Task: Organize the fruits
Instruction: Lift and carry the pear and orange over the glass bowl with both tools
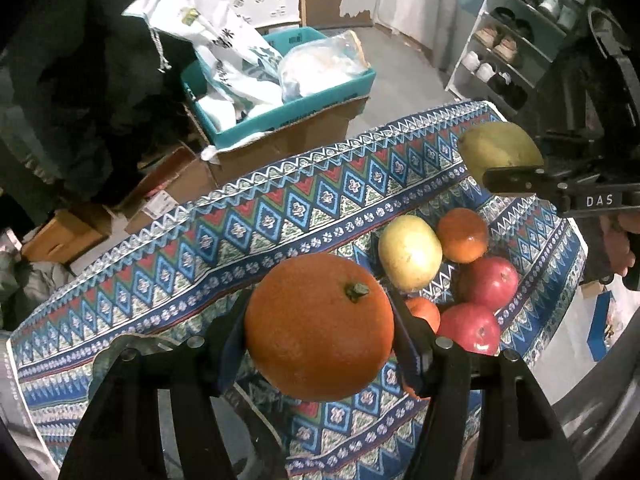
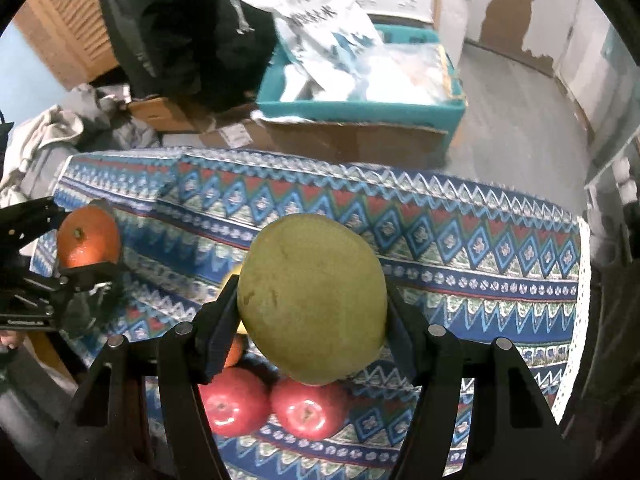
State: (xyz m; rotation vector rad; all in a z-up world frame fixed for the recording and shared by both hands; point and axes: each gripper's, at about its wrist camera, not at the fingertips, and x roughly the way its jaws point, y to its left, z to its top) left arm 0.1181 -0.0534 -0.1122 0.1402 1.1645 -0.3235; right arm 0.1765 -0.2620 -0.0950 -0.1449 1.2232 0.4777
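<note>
My left gripper (image 1: 320,332) is shut on a large orange (image 1: 319,326) and holds it above the patterned tablecloth (image 1: 200,248). My right gripper (image 2: 312,304) is shut on a green pear (image 2: 314,300); that pear also shows in the left wrist view (image 1: 498,148). The orange also shows at the left of the right wrist view (image 2: 88,236). On the cloth lie a yellow pear (image 1: 410,252), a small orange (image 1: 462,234), two red apples (image 1: 488,282) (image 1: 472,326) and another small orange (image 1: 424,312), partly hidden.
A teal box (image 1: 280,116) with plastic bags sits on cardboard boxes (image 1: 288,140) beyond the table's far edge. A shoe shelf (image 1: 516,48) stands at the back right. Dark clothing (image 1: 72,80) hangs at the left. The cloth's edge (image 2: 580,280) drops off at the right.
</note>
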